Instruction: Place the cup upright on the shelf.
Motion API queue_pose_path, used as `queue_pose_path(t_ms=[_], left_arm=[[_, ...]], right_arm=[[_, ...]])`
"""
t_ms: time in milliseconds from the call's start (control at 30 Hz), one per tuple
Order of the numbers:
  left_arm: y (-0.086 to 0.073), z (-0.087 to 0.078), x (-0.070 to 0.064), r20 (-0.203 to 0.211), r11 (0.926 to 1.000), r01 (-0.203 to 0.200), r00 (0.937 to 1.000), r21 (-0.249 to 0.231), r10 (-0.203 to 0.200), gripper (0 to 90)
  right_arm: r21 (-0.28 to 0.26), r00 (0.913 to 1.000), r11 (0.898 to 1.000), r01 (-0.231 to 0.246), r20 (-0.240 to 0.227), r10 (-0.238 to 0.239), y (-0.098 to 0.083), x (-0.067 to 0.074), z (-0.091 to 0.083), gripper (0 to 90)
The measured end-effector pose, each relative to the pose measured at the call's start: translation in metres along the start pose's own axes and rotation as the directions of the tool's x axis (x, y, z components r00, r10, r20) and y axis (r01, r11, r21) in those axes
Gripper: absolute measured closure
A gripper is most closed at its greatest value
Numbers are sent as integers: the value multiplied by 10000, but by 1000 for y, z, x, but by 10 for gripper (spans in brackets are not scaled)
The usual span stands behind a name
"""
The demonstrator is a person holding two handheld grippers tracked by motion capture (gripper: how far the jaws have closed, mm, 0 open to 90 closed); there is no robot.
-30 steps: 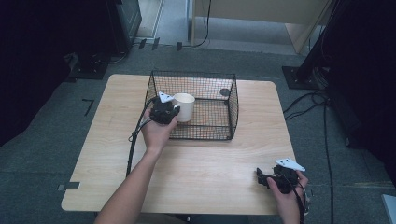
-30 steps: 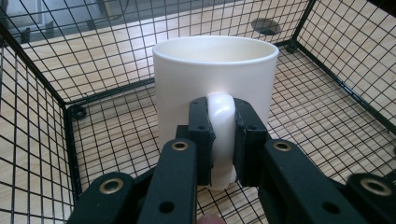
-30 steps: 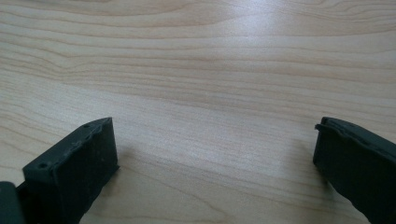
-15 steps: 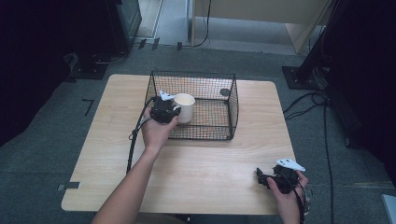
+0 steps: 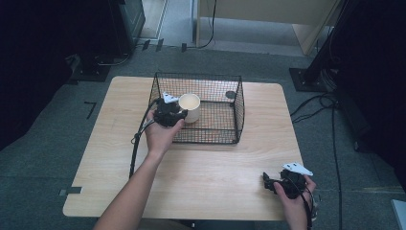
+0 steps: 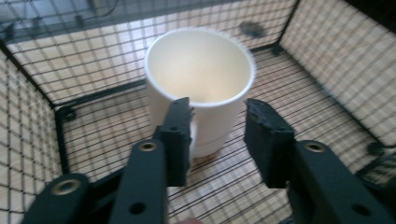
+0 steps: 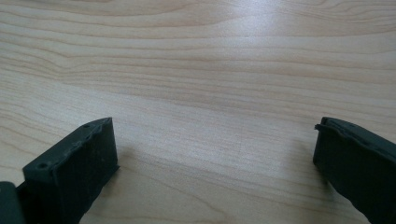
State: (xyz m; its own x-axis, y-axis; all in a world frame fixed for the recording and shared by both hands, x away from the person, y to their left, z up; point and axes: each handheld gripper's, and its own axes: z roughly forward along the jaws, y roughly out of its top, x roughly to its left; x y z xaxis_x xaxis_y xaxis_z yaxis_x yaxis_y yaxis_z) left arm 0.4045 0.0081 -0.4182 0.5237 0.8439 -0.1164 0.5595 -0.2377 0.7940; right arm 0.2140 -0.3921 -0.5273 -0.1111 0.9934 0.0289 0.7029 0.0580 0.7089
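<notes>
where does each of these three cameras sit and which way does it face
High view: above the person's side, looking forward and down at the table; forearms and both grippers show.
Left gripper view: on the left gripper, jaws open beside the white cup.
Right gripper view: on the right gripper, facing bare tabletop.
Shared: cup and wire basket.

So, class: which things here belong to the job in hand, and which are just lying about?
In the job:
- cup
- wire basket
- left gripper, open beside the cup

Lying about:
- small dark disc in the basket
- right gripper, open over bare table
</notes>
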Motion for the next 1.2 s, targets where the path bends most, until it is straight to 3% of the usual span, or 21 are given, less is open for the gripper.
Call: queue_pose_path(t_ms=[233, 300, 333, 367, 533, 767, 1200], left_arm=[[2, -20, -9, 360, 9996, -153, 9992, -224, 161, 174], [-1, -31, -12, 775, 9993, -146, 9968, -348, 172, 44], [-1, -31, -12, 775, 9993, -146, 9968, -348, 172, 0], [-5, -39, -13, 927, 9986, -100, 9956, -526, 149, 0], [-12, -55, -12, 904, 9973, 55, 9959, -727, 11, 0], [-32, -83, -10, 575, 9959, -20, 9983, -900, 72, 0], [-71, -108, -1, 233, 9942, 70, 9997, -1070, -46, 0]], right_arm=[[0, 10000, 10000, -3, 1, 3, 0, 0, 0, 0], [1, 10000, 10000, 1, 1, -1, 0, 0, 0, 0], [1, 10000, 10000, 1, 1, -1, 0, 0, 0, 0], [0, 10000, 10000, -1, 0, 1, 0, 0, 0, 0], [0, 10000, 10000, 3, 3, -3, 0, 0, 0, 0], [1, 10000, 10000, -5, 3, 5, 0, 0, 0, 0], [3, 10000, 10000, 2, 0, -2, 0, 0, 0, 0]])
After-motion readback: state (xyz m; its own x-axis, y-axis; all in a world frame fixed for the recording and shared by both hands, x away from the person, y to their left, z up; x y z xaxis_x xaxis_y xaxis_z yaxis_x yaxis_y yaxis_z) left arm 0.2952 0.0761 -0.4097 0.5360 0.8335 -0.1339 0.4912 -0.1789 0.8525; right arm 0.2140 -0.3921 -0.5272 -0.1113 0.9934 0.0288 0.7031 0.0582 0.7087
